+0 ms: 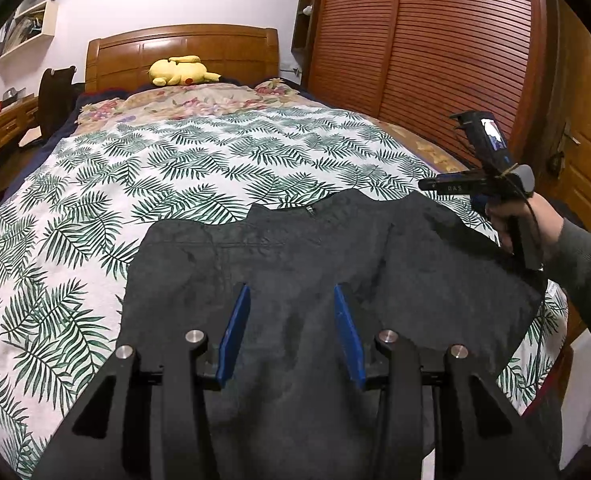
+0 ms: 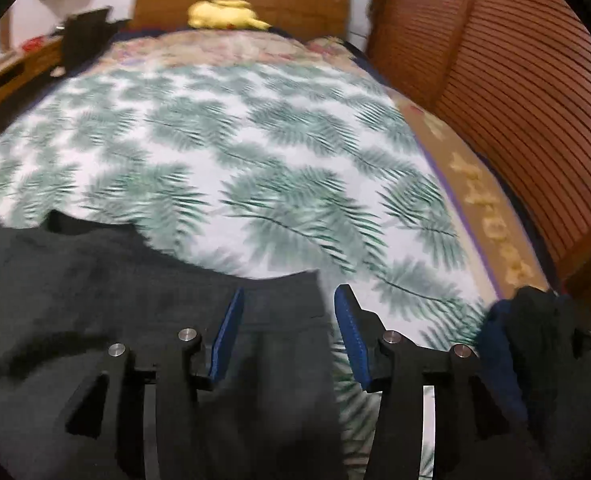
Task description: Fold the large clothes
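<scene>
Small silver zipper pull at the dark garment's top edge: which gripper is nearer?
Left. The left gripper hovers over the dark grey garment below the zipper pull; the right gripper is off by the garment's right edge.

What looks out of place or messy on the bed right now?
Only small things: the dark garment has an uneven, wavy far edge, and a bunched pile of dark clothes sits at the bed's right edge. Nothing looks spilled or damaged.

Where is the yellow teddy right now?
The yellow plush toy lies at the far end of the bed, right against the wooden headboard, just behind the floral pillows. Both wrist views show it top centre, far from the dark garment.
</scene>
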Available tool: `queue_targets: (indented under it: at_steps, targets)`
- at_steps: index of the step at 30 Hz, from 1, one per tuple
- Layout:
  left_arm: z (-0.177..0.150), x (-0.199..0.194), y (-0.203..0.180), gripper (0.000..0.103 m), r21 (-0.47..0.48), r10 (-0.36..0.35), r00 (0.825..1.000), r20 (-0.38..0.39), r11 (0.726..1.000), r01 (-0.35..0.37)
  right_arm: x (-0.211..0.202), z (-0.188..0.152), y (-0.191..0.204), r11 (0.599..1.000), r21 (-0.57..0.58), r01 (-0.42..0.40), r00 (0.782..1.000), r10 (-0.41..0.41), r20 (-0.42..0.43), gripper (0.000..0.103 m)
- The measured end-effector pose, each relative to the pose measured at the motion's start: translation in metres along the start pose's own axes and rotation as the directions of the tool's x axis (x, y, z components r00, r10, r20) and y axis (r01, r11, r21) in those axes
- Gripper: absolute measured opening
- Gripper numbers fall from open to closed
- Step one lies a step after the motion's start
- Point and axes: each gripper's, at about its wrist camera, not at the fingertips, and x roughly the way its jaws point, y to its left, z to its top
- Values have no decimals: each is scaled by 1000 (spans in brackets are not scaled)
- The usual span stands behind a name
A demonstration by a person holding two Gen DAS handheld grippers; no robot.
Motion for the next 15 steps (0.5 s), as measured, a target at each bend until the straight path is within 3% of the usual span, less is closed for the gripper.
queue_targets:
  at_steps: [4, 8, 12, 15]
  targets:
    - [0, -2, 10, 42, -18, 18, 1000, 5, 1000, -18, -12, -2, 45, 988, -105, -112, 993, 114, 10, 48]
    - [-1, -9, 25, 42, -46, 44, 999, 17, 998, -43, -16, -7, 96, 951, -168, -259, 966, 258, -28, 48]
    - [-3, -17, 41, 42, -77, 64, 998, 27, 995, -62, 10, -15, 145, 929, -218, -300, 951, 273, -147, 47]
    - [-4, -19, 48, 42, -90, 72, 997, 32, 994, -69, 28, -16, 161, 930, -227, -289, 952, 254, -171, 40]
